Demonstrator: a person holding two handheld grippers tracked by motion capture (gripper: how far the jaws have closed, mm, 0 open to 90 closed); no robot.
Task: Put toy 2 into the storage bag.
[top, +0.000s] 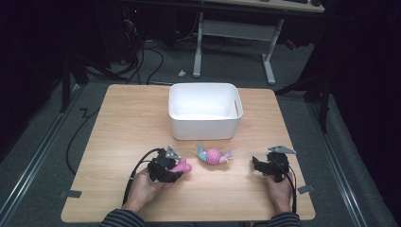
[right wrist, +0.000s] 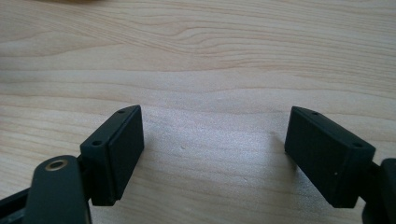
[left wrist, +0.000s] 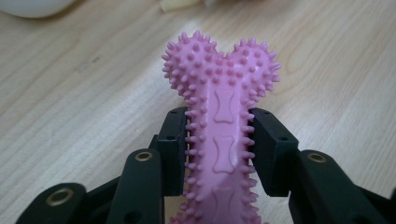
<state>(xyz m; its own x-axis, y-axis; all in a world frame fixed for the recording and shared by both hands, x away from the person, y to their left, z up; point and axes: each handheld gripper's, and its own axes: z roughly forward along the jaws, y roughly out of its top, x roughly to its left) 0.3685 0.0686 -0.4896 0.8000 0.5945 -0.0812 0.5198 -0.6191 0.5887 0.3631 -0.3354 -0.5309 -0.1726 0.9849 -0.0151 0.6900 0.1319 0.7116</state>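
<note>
Left gripper (left wrist: pixel 218 135) clamped on pink spiky bone toy (left wrist: pixel 222 100); both pads pressed against the toy's shaft, one per side; lobed head of the toy sticking out past the jaw tips, over the wooden table (left wrist: pixel 79 102); shaft running back between the jaws toward the gripper body. In high view, same left gripper (top: pixel 176 166) low over the near-left table area, toy (top: pixel 182 166) poking out at its front. Right gripper (right wrist: pixel 212 154) released; jaws spread wide, bare wood between them; in high view right gripper (top: pixel 257 165) near the right table edge. Pink-blue-yellow plush toy (top: pixel 213 156) lying between the two grippers, just ahead of the left one; white bin (top: pixel 205 111) farther ahead.
</note>
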